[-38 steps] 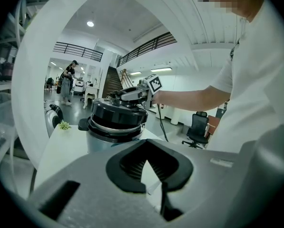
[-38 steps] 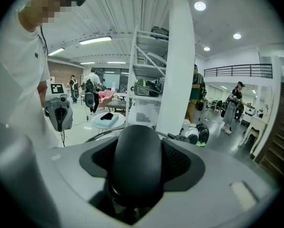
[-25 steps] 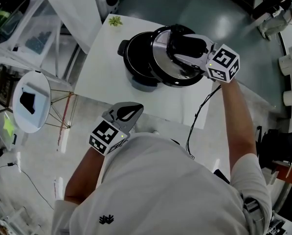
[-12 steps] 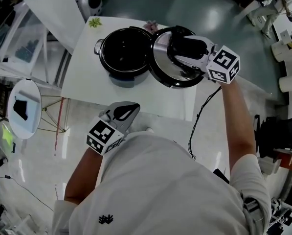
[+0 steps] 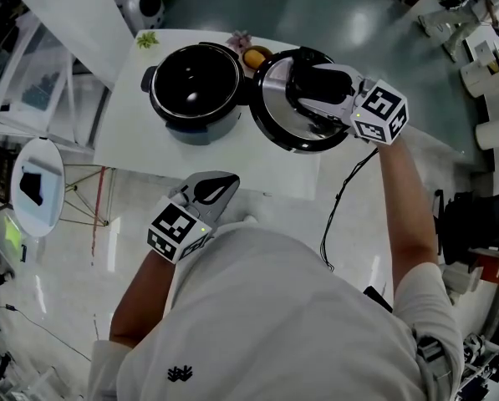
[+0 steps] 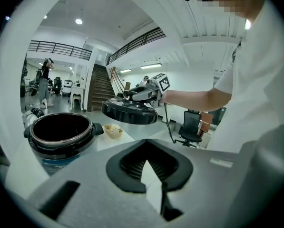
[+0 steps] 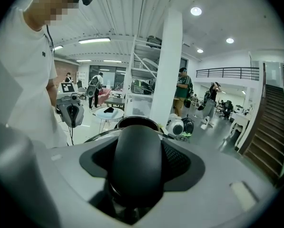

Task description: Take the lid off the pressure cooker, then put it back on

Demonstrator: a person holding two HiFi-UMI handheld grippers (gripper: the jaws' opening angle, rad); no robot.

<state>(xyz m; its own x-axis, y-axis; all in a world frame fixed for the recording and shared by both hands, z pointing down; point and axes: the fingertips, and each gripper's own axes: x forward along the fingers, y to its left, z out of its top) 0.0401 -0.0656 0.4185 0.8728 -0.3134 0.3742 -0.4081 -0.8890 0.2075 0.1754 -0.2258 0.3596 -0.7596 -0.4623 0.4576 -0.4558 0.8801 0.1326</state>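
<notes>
1. The right gripper has its fingers spread wide and clamped on the black handle of the lid.
2. The lid hangs in the air at centre right of the head view, just right of the open pressure cooker and not touching it.
3. The left gripper, fingers closed together on nothing, sits below the near edge of the counter.
4. The cooker stands on the counter, upper left.
</notes>
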